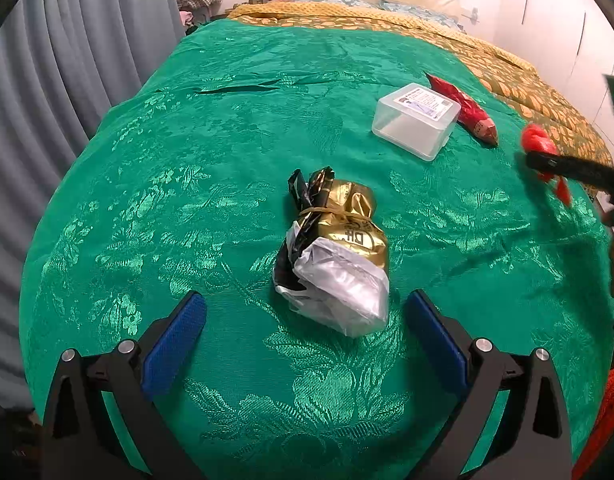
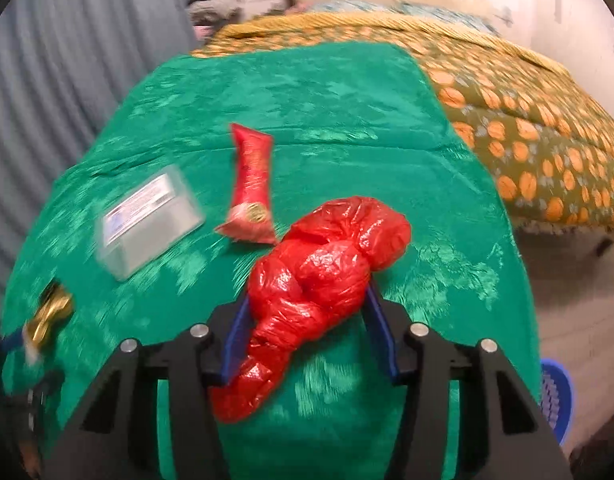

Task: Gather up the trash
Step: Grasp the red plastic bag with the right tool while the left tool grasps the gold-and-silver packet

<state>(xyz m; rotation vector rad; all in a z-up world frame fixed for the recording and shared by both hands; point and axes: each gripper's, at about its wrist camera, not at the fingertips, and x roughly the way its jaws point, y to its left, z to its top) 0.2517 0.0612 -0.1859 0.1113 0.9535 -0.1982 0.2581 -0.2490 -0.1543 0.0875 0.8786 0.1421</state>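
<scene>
Green cloth [image 1: 227, 152] — glossy satin weave with a raised leaf pattern, lightly creased, spread over the near part of a bed; beyond it a mustard quilt [image 2: 539, 128] printed with orange rounds.

Gold packet [image 1: 339, 236] — crinkled metallic foil, folded over and cinched with a rubber band, black foil flaring at the tied end, a wad of clear-white plastic film stuffed at the near end. Lies on the green cloth, ahead of and between the left gripper's [image 1: 307, 332] fingers [image 1: 175, 344]; blue ribbed pads on black frames, spread wide apart, touching nothing, pointing steeply down at the cloth.

Plastic box [image 1: 417, 120] — clear, rectangular, rounded corners, printed label on the lid. Sits flat on the cloth, well beyond the gold packet.

Red wrapper [image 1: 467, 110] — long, narrow, shiny foil pouch, twisted, gold-brown print at one end. Lies just beside the plastic box on its far side.

Red bag [image 2: 323, 280] — thin crinkly plastic, knotted into lumpy bulges with a tapering tail toward the camera. Clamped between the right gripper's [image 2: 307, 320] fingers [image 2: 237, 332], both blue pads pressing its sides; the gripper is angled down over the right part of the cloth, the tail hanging below it. In the left wrist view the same bag shows at the right edge in a black finger, off the cloth.

Blue basket [image 2: 557, 400] — ribbed plastic, on the floor at the right of the bed
</scene>
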